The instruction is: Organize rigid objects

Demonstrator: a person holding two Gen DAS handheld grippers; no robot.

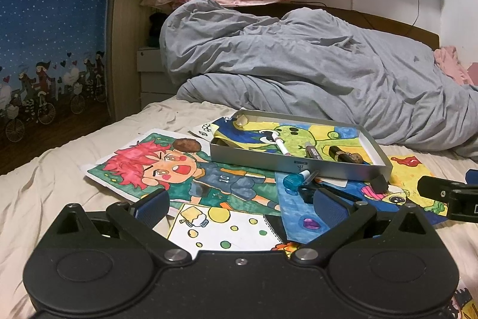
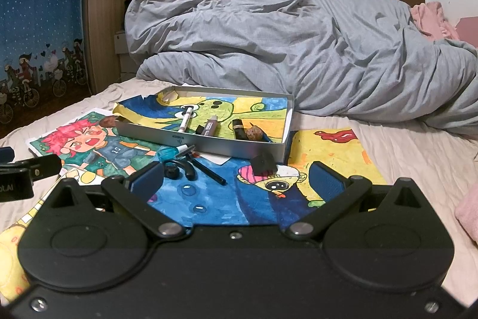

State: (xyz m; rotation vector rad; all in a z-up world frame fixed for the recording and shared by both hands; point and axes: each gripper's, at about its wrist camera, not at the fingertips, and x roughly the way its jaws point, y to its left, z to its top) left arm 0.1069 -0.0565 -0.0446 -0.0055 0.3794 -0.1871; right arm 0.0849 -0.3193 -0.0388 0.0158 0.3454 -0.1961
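Observation:
A grey metal box [image 1: 286, 162] [image 2: 209, 144] lies on the bed, lined with a drawing. It holds a white marker [image 2: 185, 121], a grey tube [image 2: 210, 126], a black cylinder [image 2: 238, 127] and a brown lump [image 2: 254, 133]. In front of it lie a teal bottle [image 1: 291, 181] [image 2: 167, 153], a black pen [image 2: 207, 171], a black curved piece [image 2: 182, 168] and a small black block [image 1: 380, 184] [image 2: 263, 163]. My left gripper [image 1: 239, 207] is open and empty. My right gripper [image 2: 236, 184] is open and empty, just short of the loose items.
Coloured drawings [image 1: 167, 166] [image 2: 334, 157] cover the beige sheet. A rumpled grey duvet [image 1: 298, 71] lies behind the box. A brown round object [image 1: 185, 145] sits on the left drawing. A pink cloth [image 2: 469, 214] lies at the right edge.

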